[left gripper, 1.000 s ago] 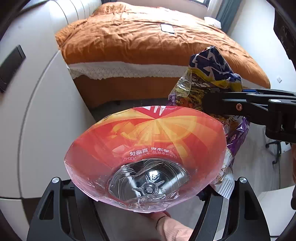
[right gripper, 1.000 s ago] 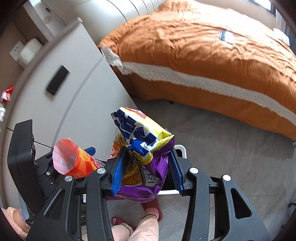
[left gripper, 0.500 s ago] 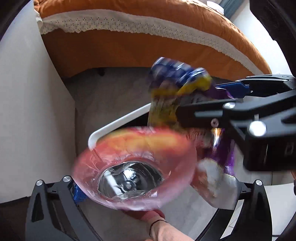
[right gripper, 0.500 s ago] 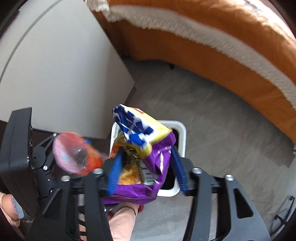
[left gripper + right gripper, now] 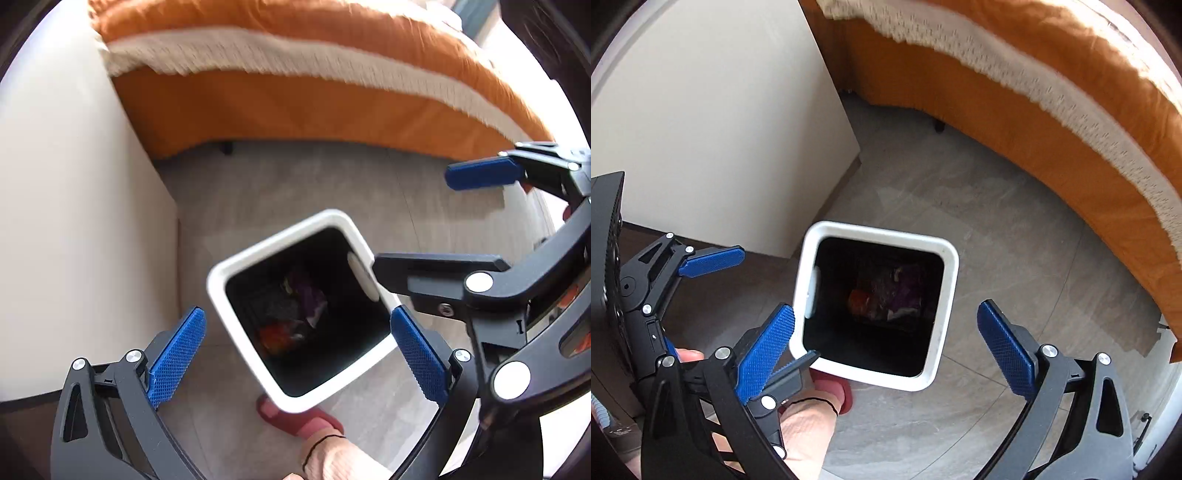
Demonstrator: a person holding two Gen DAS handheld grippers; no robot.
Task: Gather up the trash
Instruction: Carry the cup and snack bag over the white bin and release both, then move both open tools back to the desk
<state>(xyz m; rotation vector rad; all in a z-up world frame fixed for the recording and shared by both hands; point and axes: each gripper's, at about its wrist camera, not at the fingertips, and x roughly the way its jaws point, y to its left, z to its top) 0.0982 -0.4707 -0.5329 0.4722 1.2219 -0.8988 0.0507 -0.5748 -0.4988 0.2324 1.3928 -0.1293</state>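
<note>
A white square trash bin with a dark inside stands on the grey floor below both grippers. At its bottom lie the red-orange bottle and the purple snack bag. My left gripper is open and empty above the bin; it also shows in the right wrist view. My right gripper is open and empty above the bin; it also shows in the left wrist view.
A white cabinet stands left of the bin. A bed with an orange cover runs along the back. A red slipper is by the bin's near edge.
Both grippers tilted down over the bin and opened. The bottle and the snack bag left the grippers and now lie in the bin.
</note>
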